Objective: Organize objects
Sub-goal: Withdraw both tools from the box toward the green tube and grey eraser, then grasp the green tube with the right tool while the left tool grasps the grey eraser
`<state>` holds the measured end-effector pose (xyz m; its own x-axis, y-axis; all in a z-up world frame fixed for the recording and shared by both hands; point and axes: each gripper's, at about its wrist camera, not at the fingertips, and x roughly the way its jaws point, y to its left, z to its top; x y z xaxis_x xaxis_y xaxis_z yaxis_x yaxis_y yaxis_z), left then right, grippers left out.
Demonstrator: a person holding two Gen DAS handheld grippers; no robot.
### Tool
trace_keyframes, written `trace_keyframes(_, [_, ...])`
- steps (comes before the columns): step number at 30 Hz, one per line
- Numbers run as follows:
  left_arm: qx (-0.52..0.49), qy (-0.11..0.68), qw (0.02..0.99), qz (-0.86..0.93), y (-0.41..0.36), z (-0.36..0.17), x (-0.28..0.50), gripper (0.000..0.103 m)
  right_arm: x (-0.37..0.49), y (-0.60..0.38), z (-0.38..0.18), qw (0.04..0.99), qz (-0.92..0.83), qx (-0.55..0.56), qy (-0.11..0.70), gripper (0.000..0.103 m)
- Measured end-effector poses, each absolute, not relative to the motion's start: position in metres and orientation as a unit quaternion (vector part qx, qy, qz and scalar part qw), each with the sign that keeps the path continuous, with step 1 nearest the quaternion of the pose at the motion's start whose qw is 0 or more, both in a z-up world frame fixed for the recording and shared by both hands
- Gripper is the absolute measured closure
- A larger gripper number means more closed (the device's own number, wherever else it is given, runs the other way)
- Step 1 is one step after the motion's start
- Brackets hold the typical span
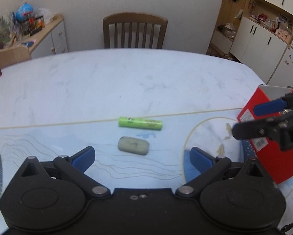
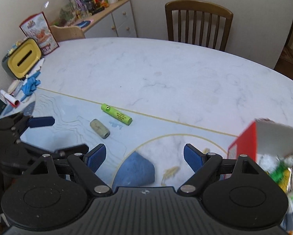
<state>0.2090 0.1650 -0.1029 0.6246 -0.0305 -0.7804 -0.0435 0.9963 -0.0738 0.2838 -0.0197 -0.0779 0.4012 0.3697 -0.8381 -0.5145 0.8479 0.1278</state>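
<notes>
Left tool [image 1: 139,157] hides red box's [image 2: 244,143] contents, visible rightward.

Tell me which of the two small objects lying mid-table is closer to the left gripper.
The grey oblong eraser-like block, directly ahead of the left gripper; the bright green tube lies just beyond it, by the yellow line.
</notes>
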Motion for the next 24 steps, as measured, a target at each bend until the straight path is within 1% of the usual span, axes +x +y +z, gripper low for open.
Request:
trace_keyframes(12, [-0.036,0.432,0.901,0.006,0.174,-0.139,0.229,0.0,0.33,0.044,-0.122,0.814,0.267,-0.13,0.499,0.016])
trace_keyframes(24, [-0.018,0.433,0.901,0.011,0.172,-0.164,0.24,0.001,0.355,0.087,-0.145,0.798,0.288,-0.163,0.504,0.017])
